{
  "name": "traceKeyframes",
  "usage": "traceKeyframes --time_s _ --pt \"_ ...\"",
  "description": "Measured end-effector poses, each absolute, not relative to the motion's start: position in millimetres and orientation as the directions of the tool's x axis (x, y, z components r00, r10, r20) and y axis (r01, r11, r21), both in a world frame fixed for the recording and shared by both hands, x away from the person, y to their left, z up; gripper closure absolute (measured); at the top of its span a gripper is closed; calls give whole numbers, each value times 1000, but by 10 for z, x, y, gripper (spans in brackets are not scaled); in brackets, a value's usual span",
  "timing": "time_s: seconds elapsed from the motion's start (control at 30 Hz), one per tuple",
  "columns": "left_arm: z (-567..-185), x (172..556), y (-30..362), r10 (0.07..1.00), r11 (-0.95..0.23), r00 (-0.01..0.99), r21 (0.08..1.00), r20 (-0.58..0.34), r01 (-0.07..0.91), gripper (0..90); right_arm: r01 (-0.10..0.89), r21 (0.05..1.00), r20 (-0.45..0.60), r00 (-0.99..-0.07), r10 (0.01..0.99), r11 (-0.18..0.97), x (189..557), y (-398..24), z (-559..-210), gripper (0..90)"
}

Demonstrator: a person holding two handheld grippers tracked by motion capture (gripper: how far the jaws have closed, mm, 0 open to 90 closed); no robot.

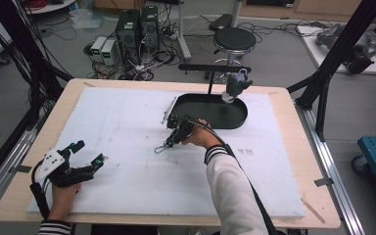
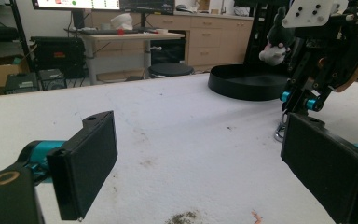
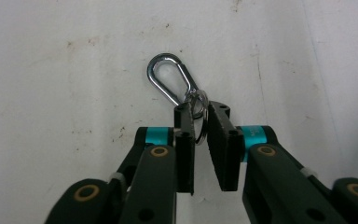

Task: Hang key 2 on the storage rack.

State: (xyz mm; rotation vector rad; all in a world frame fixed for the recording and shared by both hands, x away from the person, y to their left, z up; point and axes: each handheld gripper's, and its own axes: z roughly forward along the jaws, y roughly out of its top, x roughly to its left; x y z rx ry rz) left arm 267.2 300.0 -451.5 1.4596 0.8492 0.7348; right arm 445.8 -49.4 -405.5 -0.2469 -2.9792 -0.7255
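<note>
A silver carabiner (image 3: 170, 79) with a small key ring (image 3: 200, 100) lies on the white mat (image 1: 127, 122). My right gripper (image 3: 201, 112) points down at it near the middle of the table, and its jaws stand nearly together with the ring pinched between their tips. In the high view the carabiner (image 1: 160, 147) pokes out to the left below the right gripper (image 1: 170, 141). My left gripper (image 1: 90, 152) rests at the table's front left. Its jaws stand wide apart with nothing between them (image 2: 200, 154), far from the carabiner (image 2: 279, 133).
A black oval tray (image 1: 235, 117) sits at the back of the mat, just behind the right hand. A thin black stand (image 1: 210, 81) rises from the tray, and a small grey plush toy (image 1: 236, 85) hangs from it. The table's wooden edge (image 1: 303, 161) frames the mat.
</note>
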Motion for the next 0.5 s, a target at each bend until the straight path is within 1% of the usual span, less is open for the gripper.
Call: traceKeyframes --time_s 0.13,0.17,0.33,0.5 --pt "-4515 2673 3000 848 3 528 997 -44 78 112 167 454 104 -985 134 875 4456 -492 -4050 871" --pt "-4515 2673 3000 848 3 528 997 -44 78 112 153 457 88 -988 127 876 4449 -488 -4045 876" --pt "-4515 2673 2999 848 2 528 997 -43 78 112 156 447 102 -987 123 881 4437 -482 -4041 885" --pt "-4515 2675 3000 848 6 528 997 -47 80 112 150 461 89 -988 123 875 4423 -486 -4012 887"
